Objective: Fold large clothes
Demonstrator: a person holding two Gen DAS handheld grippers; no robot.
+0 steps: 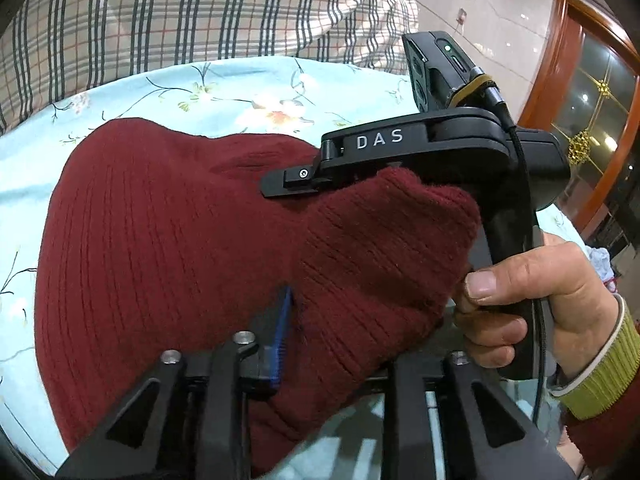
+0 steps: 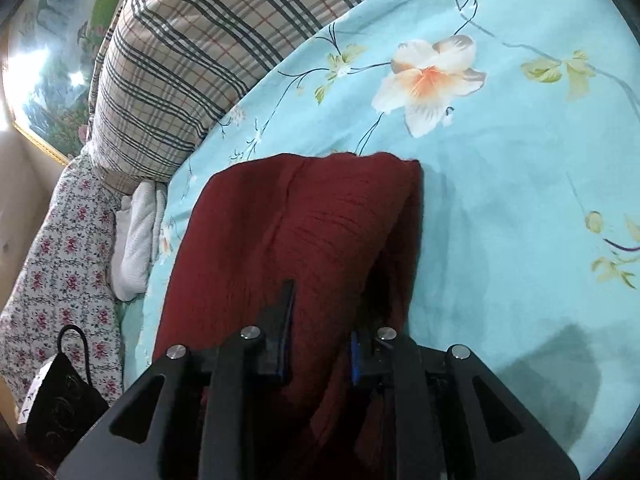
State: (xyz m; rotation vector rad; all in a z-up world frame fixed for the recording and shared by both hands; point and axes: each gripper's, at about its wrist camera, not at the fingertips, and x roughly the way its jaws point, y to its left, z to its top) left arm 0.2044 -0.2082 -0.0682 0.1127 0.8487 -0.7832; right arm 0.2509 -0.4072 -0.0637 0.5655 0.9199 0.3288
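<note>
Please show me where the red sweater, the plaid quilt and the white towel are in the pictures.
red sweater [image 1: 168, 240]: left wrist view, on its ribbed body.
plaid quilt [image 2: 188, 68]: right wrist view, on its middle.
white towel [image 2: 134, 248]: right wrist view, on its folded side.

Both your views are evenly and fairly brightly lit, with black fisheye corners and strong bending at the rims. In the right wrist view, glare burns out the framed picture [image 2: 48, 60] at the far left edge, and soft grey shadows fall on the floral bedsheet [image 2: 500, 200] just right of and below the dark red sweater [image 2: 288, 232]. In the left wrist view, small lamp reflections dot the glass door [image 1: 592, 104], and the sweater [image 1: 168, 232] knit stays sharp while the frame's bottom blurs.
</note>
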